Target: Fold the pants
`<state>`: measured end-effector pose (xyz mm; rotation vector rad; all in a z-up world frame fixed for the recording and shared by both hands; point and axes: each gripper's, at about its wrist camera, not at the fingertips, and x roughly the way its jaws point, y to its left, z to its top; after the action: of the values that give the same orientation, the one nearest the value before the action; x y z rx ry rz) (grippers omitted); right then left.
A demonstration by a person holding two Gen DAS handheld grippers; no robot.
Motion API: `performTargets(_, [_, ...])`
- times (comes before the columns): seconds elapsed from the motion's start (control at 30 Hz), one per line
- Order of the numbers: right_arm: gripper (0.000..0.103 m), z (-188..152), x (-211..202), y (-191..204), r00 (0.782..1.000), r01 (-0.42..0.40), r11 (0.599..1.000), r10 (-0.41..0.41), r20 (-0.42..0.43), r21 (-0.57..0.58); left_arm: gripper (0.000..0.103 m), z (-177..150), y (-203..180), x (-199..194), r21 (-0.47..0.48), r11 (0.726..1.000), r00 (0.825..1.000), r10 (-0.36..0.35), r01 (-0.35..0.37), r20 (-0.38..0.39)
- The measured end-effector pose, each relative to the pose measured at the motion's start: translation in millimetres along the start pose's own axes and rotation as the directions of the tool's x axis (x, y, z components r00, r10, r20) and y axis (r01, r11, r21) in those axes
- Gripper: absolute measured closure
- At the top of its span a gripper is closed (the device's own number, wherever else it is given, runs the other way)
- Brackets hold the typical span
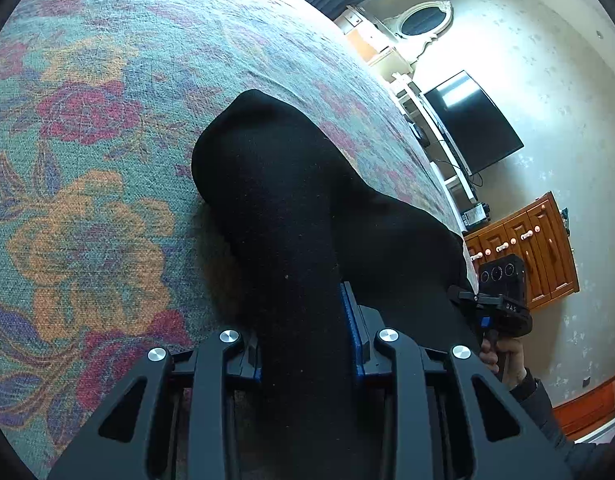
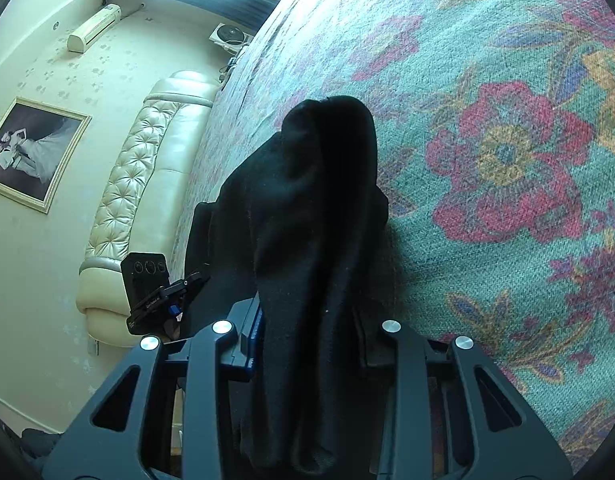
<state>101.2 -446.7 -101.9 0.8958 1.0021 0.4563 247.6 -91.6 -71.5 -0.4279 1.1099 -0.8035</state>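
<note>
The black pants (image 1: 283,208) hang from both grippers above the flowered bedspread (image 1: 91,152). My left gripper (image 1: 307,344) is shut on a bunched part of the pants, with the cloth running forward between its blue pads. My right gripper (image 2: 311,340) is shut on another bunched part of the pants (image 2: 307,200); the cloth covers its fingertips. The far end of the pants droops down toward the bedspread (image 2: 507,80). The right gripper shows in the left wrist view (image 1: 495,308) at the right, and the left gripper shows in the right wrist view (image 2: 159,292) at the left.
The bed fills most of both views. A cream tufted headboard (image 2: 139,184) and a framed picture (image 2: 31,152) are on the left wall. A black TV (image 1: 471,120), a white shelf and a wooden cabinet (image 1: 523,248) stand beyond the bed's edge.
</note>
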Motion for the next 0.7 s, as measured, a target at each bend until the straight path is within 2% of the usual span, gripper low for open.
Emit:
performTargets(0.33, [0.071,0.7,6.6,8.6,1.0,0.006,1.0,-0.005,0.031,-0.005,0.075,1.4,2.8,-7.8,0.032,0.999,1.0,0.018,-0.018,0.004])
performTargets(0.7, [0.072,16.4,28.8,25.6,0.999,-0.016,1.0,0.017,0.03,-0.015,0.077,6.0,18.0,-25.6,0.016,1.0,0.999,0.026,-0.027,0.03])
